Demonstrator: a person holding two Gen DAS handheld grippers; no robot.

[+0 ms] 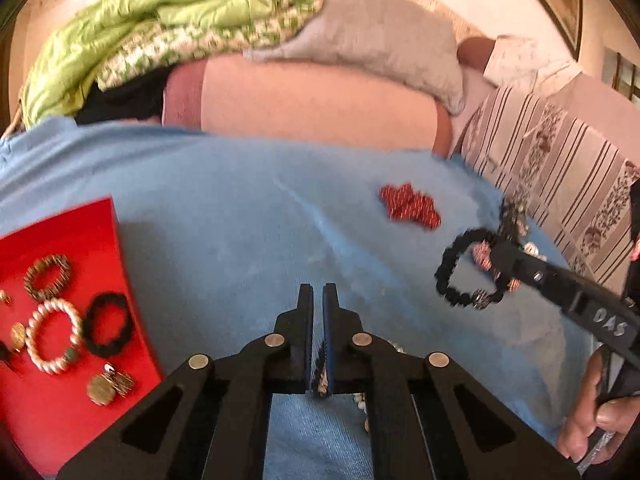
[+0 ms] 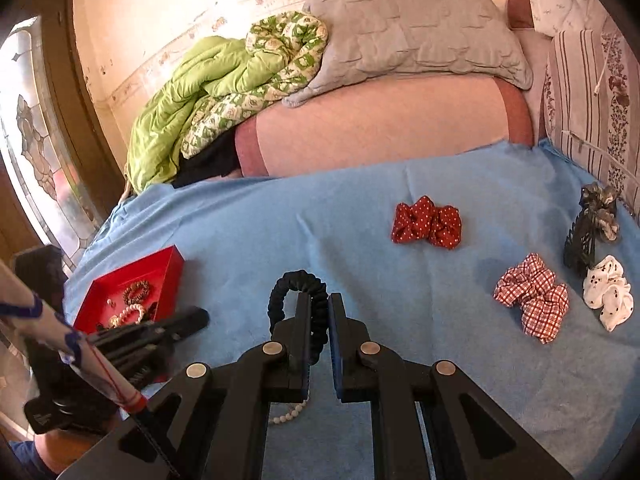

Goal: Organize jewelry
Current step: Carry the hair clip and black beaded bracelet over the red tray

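My right gripper (image 2: 319,312) pinches the black beaded bracelet (image 2: 299,292), its loop standing upright above the fingers. The red tray (image 2: 168,264) sits lower left in that frame, nearer my closed, seemingly empty left gripper (image 1: 318,300).

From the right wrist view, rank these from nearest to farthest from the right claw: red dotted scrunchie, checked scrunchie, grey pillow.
1. Checked scrunchie, on the blue sheet, right of the right claw.
2. Red dotted scrunchie, farther up the sheet, right of centre.
3. Grey pillow, at the far end by the wall.
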